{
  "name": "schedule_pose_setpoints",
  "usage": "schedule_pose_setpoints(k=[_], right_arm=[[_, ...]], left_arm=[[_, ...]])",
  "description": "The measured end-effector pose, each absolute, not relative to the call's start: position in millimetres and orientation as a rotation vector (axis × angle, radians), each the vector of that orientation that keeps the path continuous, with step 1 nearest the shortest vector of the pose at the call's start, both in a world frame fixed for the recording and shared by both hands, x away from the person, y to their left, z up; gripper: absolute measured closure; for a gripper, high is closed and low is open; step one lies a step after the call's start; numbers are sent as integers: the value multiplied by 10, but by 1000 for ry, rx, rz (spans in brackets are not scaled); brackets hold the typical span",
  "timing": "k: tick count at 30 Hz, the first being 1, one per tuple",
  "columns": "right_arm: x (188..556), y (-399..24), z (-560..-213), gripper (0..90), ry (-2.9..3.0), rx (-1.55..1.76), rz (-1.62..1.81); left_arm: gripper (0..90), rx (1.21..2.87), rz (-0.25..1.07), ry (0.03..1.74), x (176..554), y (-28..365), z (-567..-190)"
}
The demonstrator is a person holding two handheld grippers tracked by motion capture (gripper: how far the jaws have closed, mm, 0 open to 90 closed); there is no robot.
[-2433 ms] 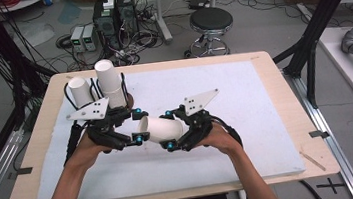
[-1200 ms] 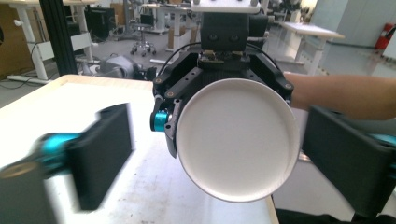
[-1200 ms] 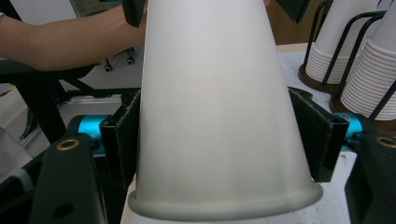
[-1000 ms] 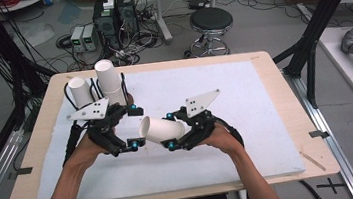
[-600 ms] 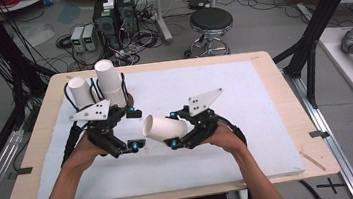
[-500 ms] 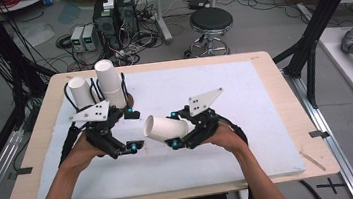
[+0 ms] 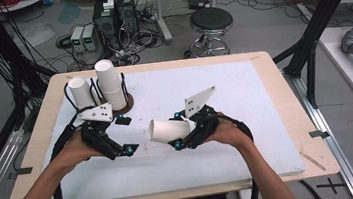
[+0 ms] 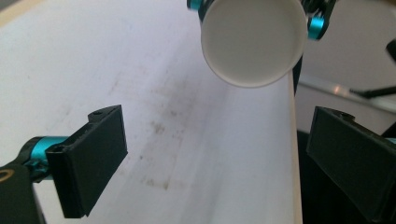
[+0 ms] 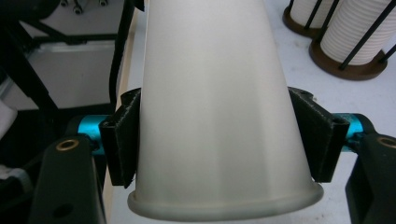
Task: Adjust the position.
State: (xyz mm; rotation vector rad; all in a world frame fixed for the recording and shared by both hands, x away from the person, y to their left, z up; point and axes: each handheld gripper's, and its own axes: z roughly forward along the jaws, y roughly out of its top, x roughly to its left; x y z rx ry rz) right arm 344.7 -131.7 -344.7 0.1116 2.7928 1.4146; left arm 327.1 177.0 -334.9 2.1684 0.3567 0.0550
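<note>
High view shows the white tabletop (image 7: 264, 94) under both tools, cup stacks (image 7: 111, 87) beyond the left tool (image 7: 131, 149). Right gripper view shows the right tool (image 7: 177, 143) pinching a paper cup (image 9: 219, 107) near its rim. Left gripper view shows the cup's closed base facing that tool's spread, empty jaws.

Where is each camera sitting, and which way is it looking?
High view: sits above the person's side, looks forward and down at the table; both forearms, left gripper and right gripper show.
Left gripper view: rides the left gripper, looks between its open jaws at the white cup, bottom end on.
Right gripper view: rides the right gripper, looks along the cup clamped between its jaws toward the cup stacks.
Shared: all three show the white cup.
</note>
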Motion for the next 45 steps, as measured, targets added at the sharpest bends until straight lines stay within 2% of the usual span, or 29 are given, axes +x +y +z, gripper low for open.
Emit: schedule_pose_setpoints(k=[15,23,38,45], right_arm=[[3439,-1175,-3417,276,2897,52,1127],[3438,-1115,-3399,276,2933,32,1006],[3440,-922,-3311,276,2998,-53,777],[3405,-848,-3323,276,3028,-96,686]], left_arm=[[50,2493,-4,260,3298,1529,-3275],[50,2642,26,275,3322,1418,-3284],[51,2847,-36,246,3326,1158,-3339],[51,2871,-56,234,3344,1101,-3362]])
